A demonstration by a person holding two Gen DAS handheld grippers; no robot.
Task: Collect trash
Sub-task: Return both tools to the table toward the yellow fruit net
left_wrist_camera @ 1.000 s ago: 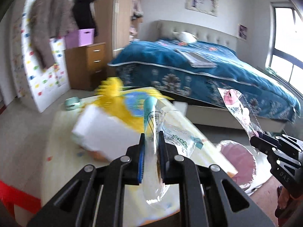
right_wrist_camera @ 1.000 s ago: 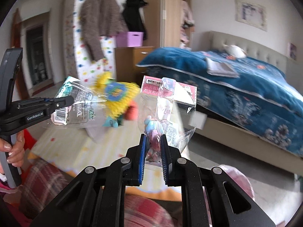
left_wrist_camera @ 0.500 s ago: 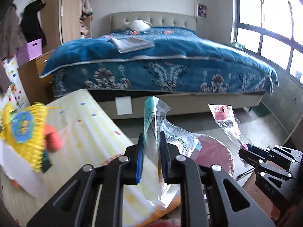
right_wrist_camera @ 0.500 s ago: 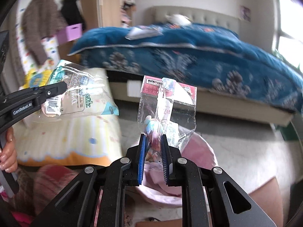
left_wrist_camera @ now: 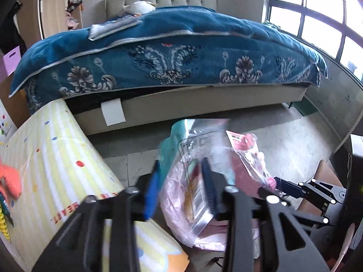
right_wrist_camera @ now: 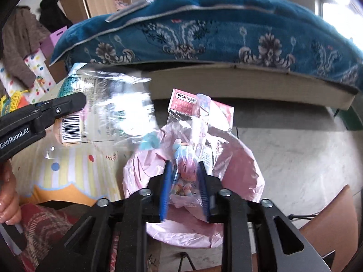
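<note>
R gripper (right_wrist_camera: 184, 189) jaws opening; pink-header clear wrapper (right_wrist_camera: 199, 122) between pads, above pink-lined trash bin (right_wrist_camera: 245, 167). L gripper (right_wrist_camera: 56, 111) at frame left w/ barcode wrapper (right_wrist_camera: 102, 104), blurred. Blue-quilted bed (right_wrist_camera: 204, 31) behind.

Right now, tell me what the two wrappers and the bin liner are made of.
Clear wrapper: thin glossy plastic film, see-through, with glare and a printed barcode label. Pink-header wrapper: clear crinkly film, apparently with a printed card top. Bin liner: thin pink plastic, matte and wrinkled, draped over the rim.
</note>
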